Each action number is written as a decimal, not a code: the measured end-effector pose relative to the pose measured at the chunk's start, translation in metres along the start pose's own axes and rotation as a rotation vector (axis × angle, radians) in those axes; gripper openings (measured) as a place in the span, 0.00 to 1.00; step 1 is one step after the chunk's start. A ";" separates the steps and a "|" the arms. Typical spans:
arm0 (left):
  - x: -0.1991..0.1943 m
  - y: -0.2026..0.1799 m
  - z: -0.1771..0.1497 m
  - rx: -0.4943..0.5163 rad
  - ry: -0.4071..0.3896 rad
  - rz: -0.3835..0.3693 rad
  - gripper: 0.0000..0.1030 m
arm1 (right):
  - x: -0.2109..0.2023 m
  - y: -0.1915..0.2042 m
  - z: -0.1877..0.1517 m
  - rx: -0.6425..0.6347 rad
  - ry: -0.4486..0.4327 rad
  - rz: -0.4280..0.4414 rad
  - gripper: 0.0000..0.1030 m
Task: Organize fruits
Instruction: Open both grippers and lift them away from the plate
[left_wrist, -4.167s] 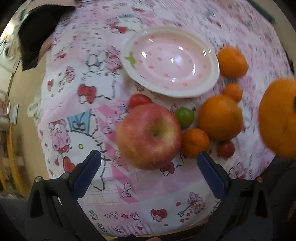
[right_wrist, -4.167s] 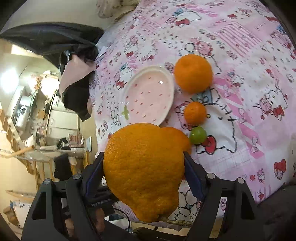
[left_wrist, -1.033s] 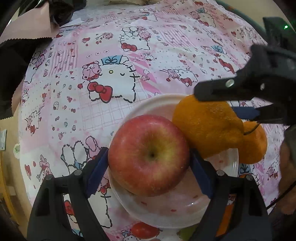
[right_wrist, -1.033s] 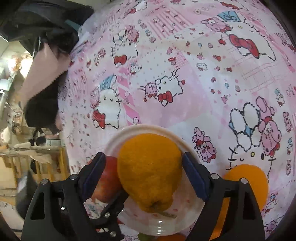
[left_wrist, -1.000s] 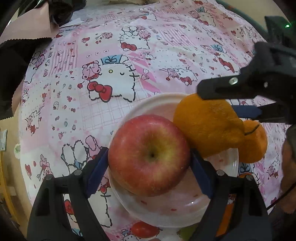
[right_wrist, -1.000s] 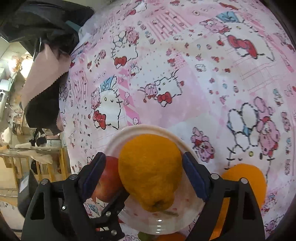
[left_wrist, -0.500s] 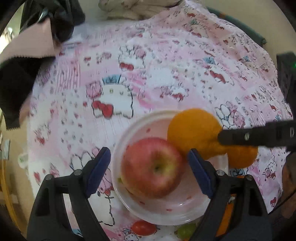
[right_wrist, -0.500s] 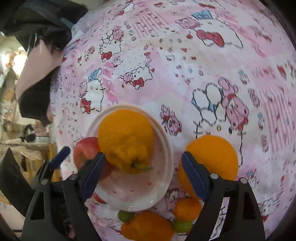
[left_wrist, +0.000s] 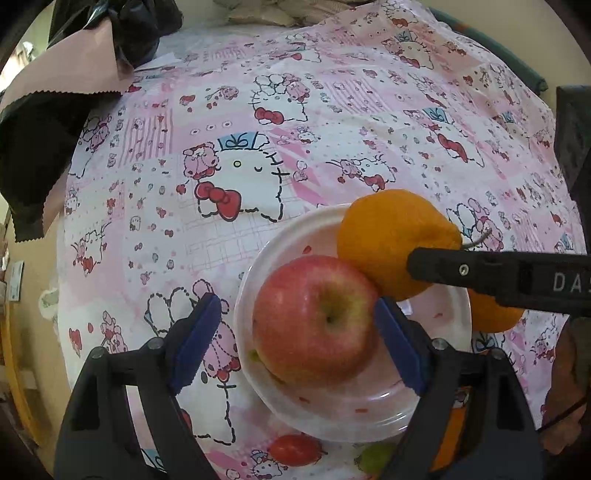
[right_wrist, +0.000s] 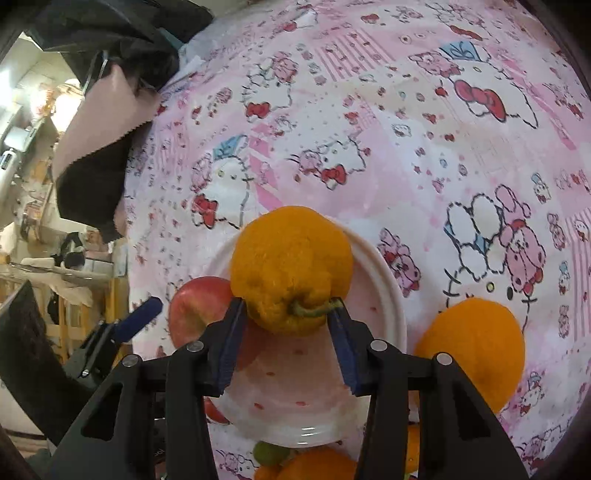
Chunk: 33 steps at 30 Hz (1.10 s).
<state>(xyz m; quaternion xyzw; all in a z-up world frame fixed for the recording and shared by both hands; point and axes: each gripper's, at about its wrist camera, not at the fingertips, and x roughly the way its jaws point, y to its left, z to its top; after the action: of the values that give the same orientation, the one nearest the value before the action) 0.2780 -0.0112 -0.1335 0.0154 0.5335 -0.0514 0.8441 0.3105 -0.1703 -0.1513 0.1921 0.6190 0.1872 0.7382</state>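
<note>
A red apple (left_wrist: 317, 321) and a bumpy orange (left_wrist: 388, 236) lie side by side on the pink plate (left_wrist: 369, 406). My left gripper (left_wrist: 297, 332) stands open astride the apple; a gap shows beside its left pad. In the right wrist view my right gripper (right_wrist: 288, 310) is closing, and its blue pads touch both sides of the bumpy orange (right_wrist: 291, 258) at its stem end. The apple (right_wrist: 195, 306) sits left of it on the plate (right_wrist: 295, 398). One right finger (left_wrist: 480, 273) crosses the left wrist view.
A round orange (right_wrist: 476, 347) lies on the pink patterned cloth right of the plate. A cherry tomato (left_wrist: 295, 448), a green fruit (left_wrist: 375, 456) and more oranges (right_wrist: 317, 465) lie near the plate's front. Black and pink fabric (left_wrist: 55, 92) is heaped at the far left.
A second ago each gripper hugged its fruit over the plate. The left gripper has since backed off the apple. The right jaws spread wide, then narrowed onto the orange's stem end.
</note>
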 end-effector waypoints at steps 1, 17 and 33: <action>0.000 -0.001 0.000 0.006 -0.003 0.005 0.80 | 0.000 -0.003 0.000 0.007 0.006 0.010 0.47; -0.040 0.001 -0.007 -0.010 -0.100 -0.008 0.81 | -0.023 -0.010 -0.013 0.050 0.001 -0.002 0.78; -0.114 0.032 -0.041 -0.162 -0.219 0.011 0.80 | -0.117 -0.045 -0.073 0.183 -0.196 0.051 0.86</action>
<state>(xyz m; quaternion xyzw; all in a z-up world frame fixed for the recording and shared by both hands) 0.1957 0.0324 -0.0491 -0.0557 0.4405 -0.0051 0.8960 0.2207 -0.2657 -0.0877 0.2917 0.5534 0.1291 0.7694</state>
